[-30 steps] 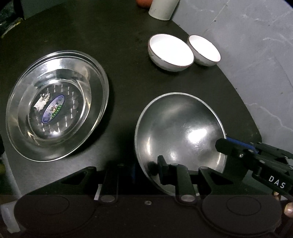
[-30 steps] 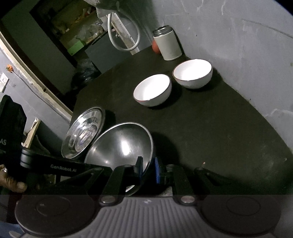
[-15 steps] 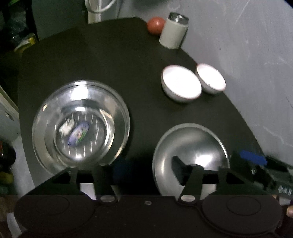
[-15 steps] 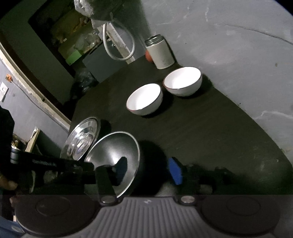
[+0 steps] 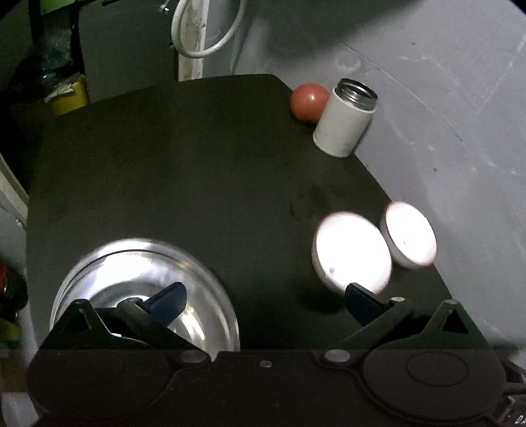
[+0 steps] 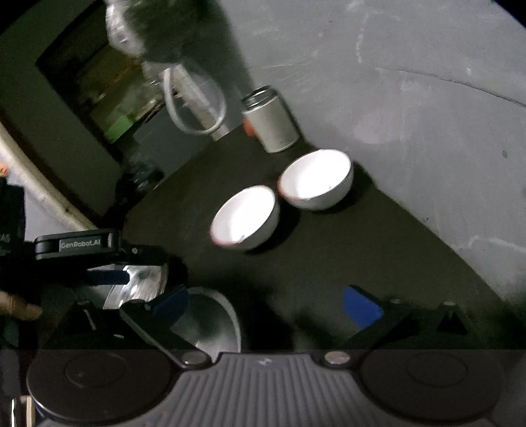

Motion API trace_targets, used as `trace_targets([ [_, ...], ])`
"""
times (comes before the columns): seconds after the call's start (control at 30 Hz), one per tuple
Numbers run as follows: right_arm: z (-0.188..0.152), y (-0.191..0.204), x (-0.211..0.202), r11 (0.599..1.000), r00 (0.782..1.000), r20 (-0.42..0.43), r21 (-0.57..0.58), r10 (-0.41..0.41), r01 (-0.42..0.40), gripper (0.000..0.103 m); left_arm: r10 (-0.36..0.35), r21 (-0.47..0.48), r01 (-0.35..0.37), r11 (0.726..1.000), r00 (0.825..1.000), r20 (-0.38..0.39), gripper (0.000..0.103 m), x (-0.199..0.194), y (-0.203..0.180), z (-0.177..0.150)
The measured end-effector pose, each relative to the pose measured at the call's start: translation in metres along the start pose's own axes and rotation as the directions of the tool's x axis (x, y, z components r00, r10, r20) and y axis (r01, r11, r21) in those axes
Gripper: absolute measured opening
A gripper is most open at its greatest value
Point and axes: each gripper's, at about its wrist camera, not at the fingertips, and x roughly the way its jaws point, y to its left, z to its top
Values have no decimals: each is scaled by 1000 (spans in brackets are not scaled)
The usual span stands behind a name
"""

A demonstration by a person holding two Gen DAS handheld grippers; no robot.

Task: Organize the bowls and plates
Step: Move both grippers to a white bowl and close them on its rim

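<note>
Two white bowls sit side by side on the dark table near the wall: the nearer one (image 5: pixel 351 253) (image 6: pixel 245 218) and the farther one (image 5: pixel 409 233) (image 6: pixel 317 179). A steel plate (image 5: pixel 138 289) lies at the near left, under my left gripper (image 5: pixel 263 299), which is open and empty above the table. A steel bowl (image 6: pixel 213 322) lies at the near edge below my right gripper (image 6: pixel 266 307), which is open and empty. The left gripper shows in the right wrist view (image 6: pixel 98 259), over the steel plate (image 6: pixel 138 285).
A white canister with a metal rim (image 5: pixel 345 120) (image 6: pixel 271 123) and a red ball (image 5: pixel 309 101) stand at the table's far corner by the grey wall (image 5: pixel 443 115). A white hose loop (image 5: pixel 203 29) hangs behind the table.
Both grippers have let go of the steel bowl, opened wide and risen away from it. The left gripper has shifted left, over the steel plate. The bowl stays on the table.
</note>
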Motion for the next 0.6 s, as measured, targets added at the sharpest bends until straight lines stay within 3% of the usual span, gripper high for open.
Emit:
trace_targets([
  [0.23, 29, -8, 31, 992, 998, 2, 107, -63, 62, 103, -9, 44, 10, 999, 1000, -22, 102, 36, -8, 29],
  [0.6, 43, -7, 63, 984, 992, -4, 126, -127, 126, 103, -2, 134, 12, 991, 997, -71, 102, 77, -15, 40],
])
